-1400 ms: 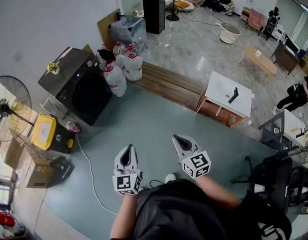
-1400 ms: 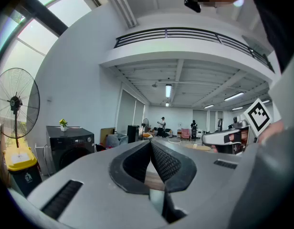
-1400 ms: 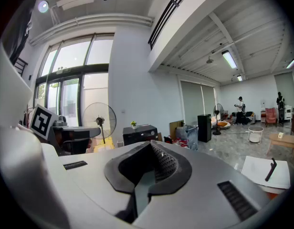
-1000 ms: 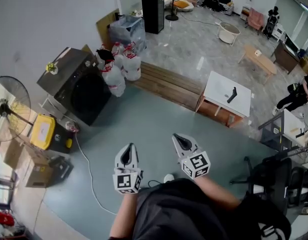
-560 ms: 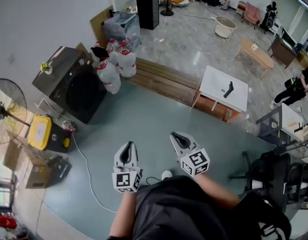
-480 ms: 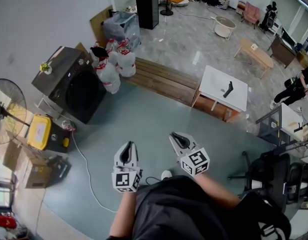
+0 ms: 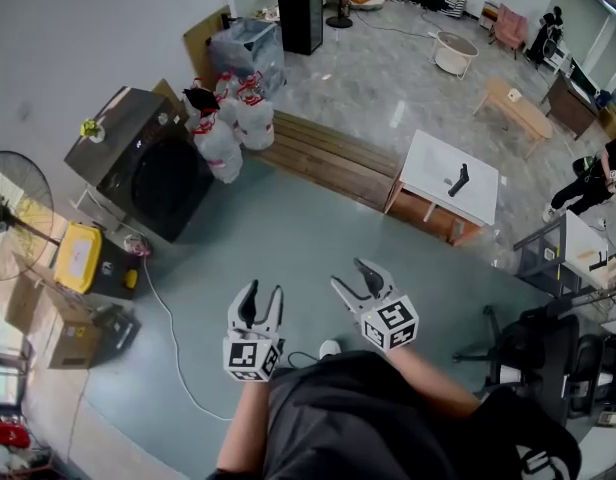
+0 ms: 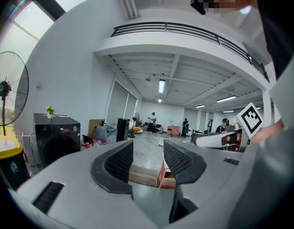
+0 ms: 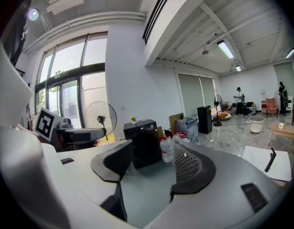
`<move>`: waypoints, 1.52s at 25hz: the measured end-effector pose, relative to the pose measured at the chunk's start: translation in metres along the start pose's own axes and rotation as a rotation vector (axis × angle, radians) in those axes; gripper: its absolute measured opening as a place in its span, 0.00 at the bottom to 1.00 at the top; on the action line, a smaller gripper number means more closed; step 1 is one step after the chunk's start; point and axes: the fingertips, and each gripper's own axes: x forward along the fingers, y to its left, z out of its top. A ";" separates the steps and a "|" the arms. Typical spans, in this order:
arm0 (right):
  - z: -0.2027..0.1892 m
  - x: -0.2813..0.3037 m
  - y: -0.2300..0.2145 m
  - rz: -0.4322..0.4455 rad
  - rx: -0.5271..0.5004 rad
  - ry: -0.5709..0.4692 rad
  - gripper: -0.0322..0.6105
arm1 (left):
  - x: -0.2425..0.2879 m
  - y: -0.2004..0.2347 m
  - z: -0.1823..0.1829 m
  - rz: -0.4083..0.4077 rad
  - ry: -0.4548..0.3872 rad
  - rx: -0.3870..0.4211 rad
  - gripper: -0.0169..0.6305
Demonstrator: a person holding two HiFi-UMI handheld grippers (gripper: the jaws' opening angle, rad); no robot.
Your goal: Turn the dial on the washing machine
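The black front-loading washing machine [image 7: 138, 163] stands against the wall at the far left, with a small potted plant [image 7: 89, 128] on top. Its dial [image 8: 74, 128] shows as a small round knob on the upper front panel in the left gripper view. My left gripper [image 7: 262, 296] and right gripper [image 7: 353, 278] hang close to my body over the grey-green floor, far from the machine. Both have just been opening and now stand open with nothing between their jaws. The machine [image 9: 144, 142] appears between the jaws of the right gripper [image 9: 154, 159]. It lies left of the left gripper [image 8: 147, 156].
Large water bottles [image 7: 223, 133] stand right of the machine, beside a low wooden platform [image 7: 328, 163]. A standing fan [image 7: 3, 213], a yellow-lidded bin [image 7: 73, 258] and cardboard boxes sit at the left. A white cable [image 7: 173, 328] crosses the floor. A white table [image 7: 448, 183] and office chair [image 7: 548, 358] are at the right.
Both grippers' jaws have gone from shut to open. The hands have sunk slightly, and the head view has shifted a little.
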 end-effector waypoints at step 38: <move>0.076 0.254 -0.154 -0.186 0.047 0.035 0.41 | 0.299 0.151 0.055 -0.216 0.065 0.017 0.30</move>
